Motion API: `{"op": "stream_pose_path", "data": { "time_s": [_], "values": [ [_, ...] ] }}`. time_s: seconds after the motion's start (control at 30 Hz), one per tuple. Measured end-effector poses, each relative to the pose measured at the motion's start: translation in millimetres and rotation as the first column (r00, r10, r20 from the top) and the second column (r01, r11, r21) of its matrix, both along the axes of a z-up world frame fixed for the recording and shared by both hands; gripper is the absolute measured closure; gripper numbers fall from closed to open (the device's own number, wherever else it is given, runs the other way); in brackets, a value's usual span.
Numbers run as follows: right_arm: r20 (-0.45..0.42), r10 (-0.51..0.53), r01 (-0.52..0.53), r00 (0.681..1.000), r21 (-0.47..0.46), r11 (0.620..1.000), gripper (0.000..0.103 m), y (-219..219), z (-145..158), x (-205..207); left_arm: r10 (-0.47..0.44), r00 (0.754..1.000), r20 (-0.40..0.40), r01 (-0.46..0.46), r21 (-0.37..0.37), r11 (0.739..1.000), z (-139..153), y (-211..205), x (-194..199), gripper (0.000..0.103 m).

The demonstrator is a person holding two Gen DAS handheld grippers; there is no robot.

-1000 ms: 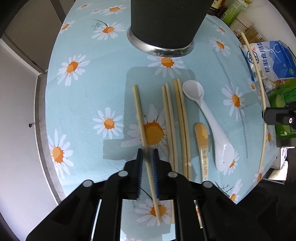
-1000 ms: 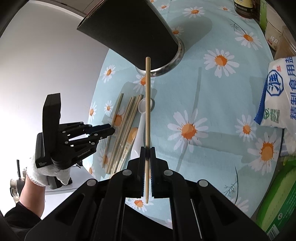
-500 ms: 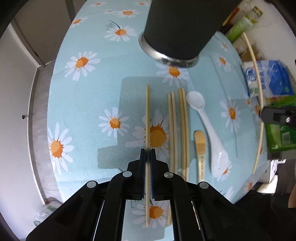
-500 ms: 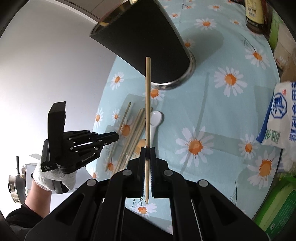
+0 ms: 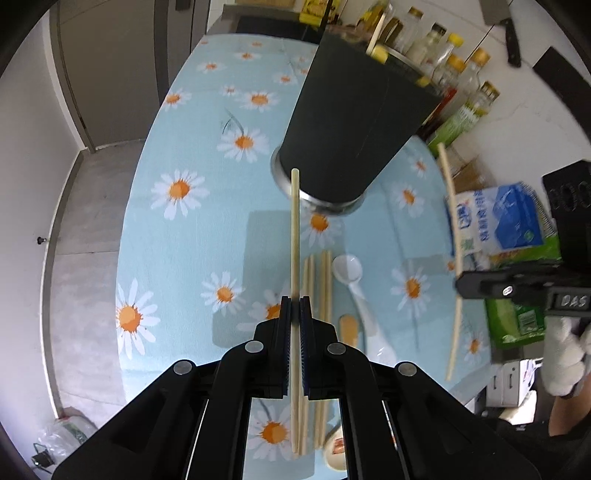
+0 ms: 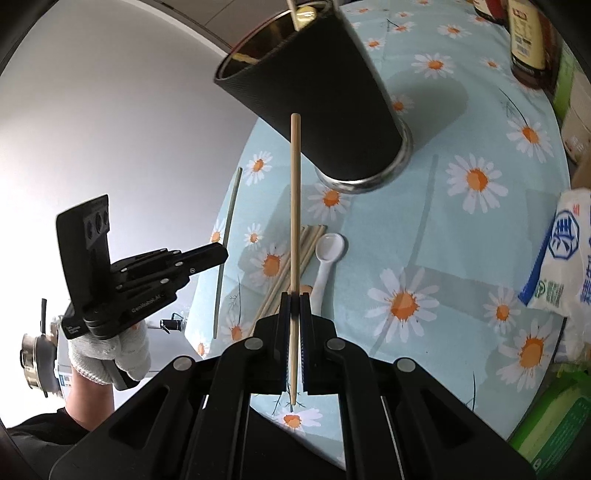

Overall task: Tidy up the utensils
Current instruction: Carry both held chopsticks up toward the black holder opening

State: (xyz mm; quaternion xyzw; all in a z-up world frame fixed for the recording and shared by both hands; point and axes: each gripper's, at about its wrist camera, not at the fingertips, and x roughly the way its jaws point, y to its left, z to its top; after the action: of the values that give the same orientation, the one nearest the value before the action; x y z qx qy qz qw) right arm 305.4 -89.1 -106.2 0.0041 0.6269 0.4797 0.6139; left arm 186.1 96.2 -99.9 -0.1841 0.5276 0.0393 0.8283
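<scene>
My left gripper (image 5: pixel 294 308) is shut on a wooden chopstick (image 5: pixel 294 240) and holds it above the daisy tablecloth (image 5: pixel 192 229), its tip pointing at the black utensil cup (image 5: pixel 354 125). My right gripper (image 6: pixel 294 306) is shut on another chopstick (image 6: pixel 295 203), also lifted, tip near the cup (image 6: pixel 325 107). Several chopsticks (image 5: pixel 317 280), a white spoon (image 5: pixel 356 291) and a small wooden spatula (image 5: pixel 349 328) lie on the cloth. The cup holds a utensil or two at its rim (image 6: pixel 306 11).
A blue-and-white bag (image 5: pixel 495 225) and green packets (image 5: pixel 513 321) sit at the table's right. Bottles and jars (image 5: pixel 443 62) stand behind the cup. A sauce bottle (image 6: pixel 524 40) stands at the far edge. The table edge drops to floor on the left.
My left gripper closed on the leftmost chopstick and lifted it off the cloth toward the cup. My right gripper rose with its chopstick, so the cup's open rim now shows.
</scene>
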Motion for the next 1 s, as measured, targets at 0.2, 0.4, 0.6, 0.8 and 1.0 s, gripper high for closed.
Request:
{"op": "stream_pose_path", "data": {
  "time_s": [0.2,0.4,0.6,0.8,1.0],
  "values": [
    [0.03,0.039,-0.041,0.999,0.053,0.998,0.097,5,14,-6,0.008,0.996,0.093,-0.006,-0.021,1.0,27,-3,-3,0.1],
    [0.076,0.051,-0.058,0.996,0.098,0.993,0.097,12,27,-10,0.004,0.979,0.204,0.006,-0.046,0.999,59,-9,-1,0.1],
    [0.116,0.038,-0.06,0.992,0.185,0.981,0.097,18,39,2,-0.019,0.956,0.293,0.029,-0.03,0.999,84,-14,8,0.1],
    [0.156,-0.029,-0.015,0.987,0.275,0.961,0.097,22,55,22,-0.051,0.915,0.399,0.049,0.014,0.999,105,-14,21,0.099],
    [0.214,-0.127,0.05,0.969,0.33,0.943,0.097,23,76,40,-0.052,0.871,0.488,0.052,0.014,0.999,119,-6,35,0.099]
  ]
}}
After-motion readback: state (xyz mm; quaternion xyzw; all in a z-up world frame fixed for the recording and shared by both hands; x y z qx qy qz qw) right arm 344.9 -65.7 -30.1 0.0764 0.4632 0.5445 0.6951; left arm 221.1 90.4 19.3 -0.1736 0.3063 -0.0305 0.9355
